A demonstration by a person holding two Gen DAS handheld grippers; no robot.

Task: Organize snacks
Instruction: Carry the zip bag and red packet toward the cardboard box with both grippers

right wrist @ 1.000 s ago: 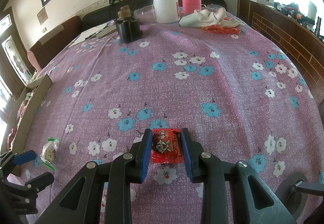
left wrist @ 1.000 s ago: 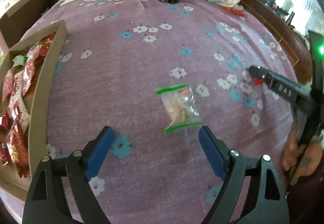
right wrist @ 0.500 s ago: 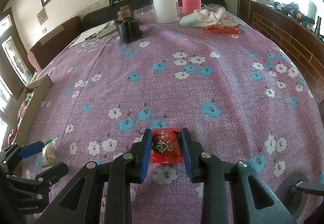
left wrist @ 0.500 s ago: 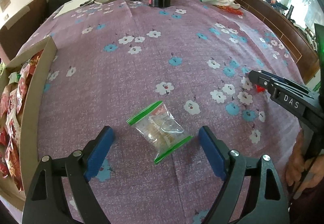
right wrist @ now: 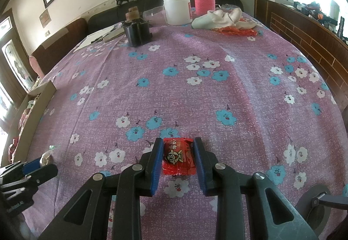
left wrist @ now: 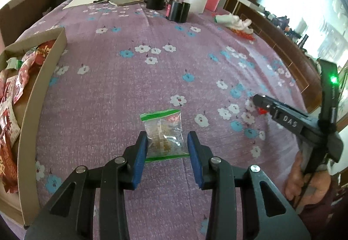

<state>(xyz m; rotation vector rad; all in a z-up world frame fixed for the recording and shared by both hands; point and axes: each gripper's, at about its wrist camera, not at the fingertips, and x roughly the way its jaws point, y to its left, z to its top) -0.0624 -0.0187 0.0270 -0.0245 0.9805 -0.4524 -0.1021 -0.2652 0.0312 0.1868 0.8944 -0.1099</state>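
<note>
holding a red packet (right wrist: 178,158) in the right gripper (right wrist: 178,160), the left gripper (left wrist: 167,148) has just been closing on a clear bag (left wrist: 164,134); both remain unboxed, the box (left wrist: 41,79) already holding several snacks.

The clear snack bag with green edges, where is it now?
In the left wrist view, the clear snack bag lies on the purple tablecloth between the left gripper pads, right of the cardboard box.

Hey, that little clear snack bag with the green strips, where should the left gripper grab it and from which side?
Grip the clear snack bag across its filled middle, coming down from above with one of the fingers on each long side. It lies flat on the tablecloth, and the green sealed ends are thin and floppy. The left gripper already straddles it and has just been closing on it.
</note>
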